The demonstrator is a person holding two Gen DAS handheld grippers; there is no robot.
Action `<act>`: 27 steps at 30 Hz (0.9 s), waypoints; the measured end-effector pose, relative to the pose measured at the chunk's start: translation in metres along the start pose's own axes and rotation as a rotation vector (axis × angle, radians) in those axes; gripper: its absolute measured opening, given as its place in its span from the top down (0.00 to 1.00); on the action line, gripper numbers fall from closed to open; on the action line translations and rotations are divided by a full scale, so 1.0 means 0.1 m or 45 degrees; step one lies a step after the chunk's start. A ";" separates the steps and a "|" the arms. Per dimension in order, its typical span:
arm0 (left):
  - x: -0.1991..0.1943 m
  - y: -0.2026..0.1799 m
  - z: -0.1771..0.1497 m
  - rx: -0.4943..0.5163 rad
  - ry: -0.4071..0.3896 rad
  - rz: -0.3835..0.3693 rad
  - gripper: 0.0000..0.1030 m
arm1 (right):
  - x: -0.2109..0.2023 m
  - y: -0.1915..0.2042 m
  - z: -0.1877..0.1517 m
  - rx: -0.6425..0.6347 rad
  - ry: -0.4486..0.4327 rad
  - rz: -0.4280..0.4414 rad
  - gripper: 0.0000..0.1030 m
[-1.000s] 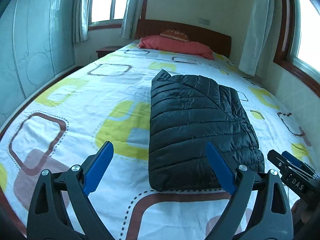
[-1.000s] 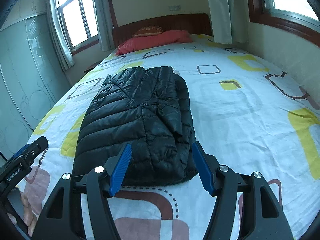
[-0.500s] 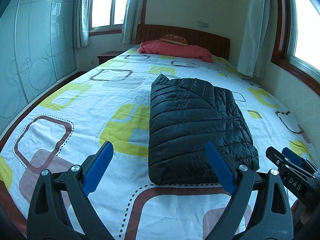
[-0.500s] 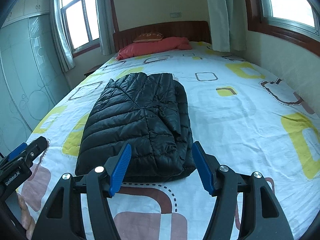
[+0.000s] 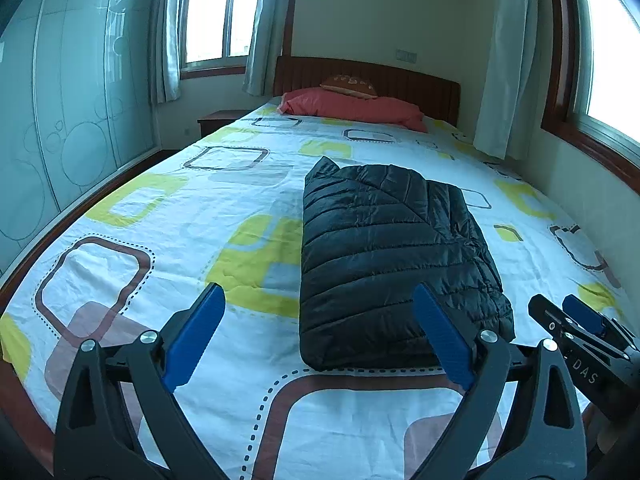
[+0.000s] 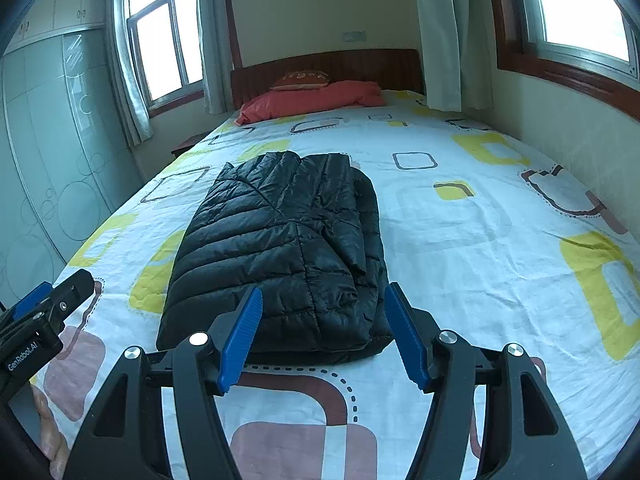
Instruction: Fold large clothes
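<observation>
A black quilted puffer jacket [image 5: 384, 256] [image 6: 288, 248] lies folded into a long rectangle on the patterned bedsheet [image 5: 160, 240]. My left gripper [image 5: 316, 332] hovers open in front of the jacket's near-left corner, with nothing between its blue pads. My right gripper [image 6: 324, 328] is also open, held just short of the jacket's near edge, and touches no cloth. Each gripper shows at the edge of the other's view: the right gripper [image 5: 576, 328] at the right of the left wrist view, the left gripper [image 6: 44, 304] at the left of the right wrist view.
A red pillow [image 5: 352, 108] and a small orange cushion [image 5: 348, 82] lie against the wooden headboard [image 5: 400, 80]. A glass-fronted wardrobe [image 5: 60, 120] stands along the left. Curtained windows and a wall close off the right. A nightstand [image 5: 220, 120] sits beside the bed head.
Both grippers have drawn back and risen slightly from the jacket, so it looks smaller and farther off. The jacket itself has not moved. Jaws unchanged.
</observation>
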State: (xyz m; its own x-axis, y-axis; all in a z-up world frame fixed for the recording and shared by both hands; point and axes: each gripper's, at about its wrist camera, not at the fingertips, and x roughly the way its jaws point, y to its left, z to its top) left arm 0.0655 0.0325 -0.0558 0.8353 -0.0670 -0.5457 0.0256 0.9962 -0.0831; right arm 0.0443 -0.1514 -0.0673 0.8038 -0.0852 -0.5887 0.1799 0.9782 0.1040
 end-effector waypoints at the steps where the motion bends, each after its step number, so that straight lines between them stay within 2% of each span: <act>1: -0.01 0.00 0.00 0.001 -0.003 0.000 0.04 | -0.01 0.01 0.00 -0.003 -0.004 -0.001 0.39; 25: -0.16 0.00 -0.02 0.015 -0.046 0.020 0.03 | -0.09 0.04 0.00 -0.016 -0.022 0.006 0.38; 27: -0.18 0.01 -0.02 0.012 -0.049 0.018 0.03 | -0.11 0.05 0.00 -0.019 -0.029 0.007 0.30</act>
State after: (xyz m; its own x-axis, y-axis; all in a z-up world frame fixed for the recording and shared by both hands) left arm 0.0493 0.0340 -0.0480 0.8562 -0.0507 -0.5142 0.0186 0.9976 -0.0674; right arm 0.0359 -0.1452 -0.0603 0.8177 -0.0837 -0.5696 0.1668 0.9814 0.0952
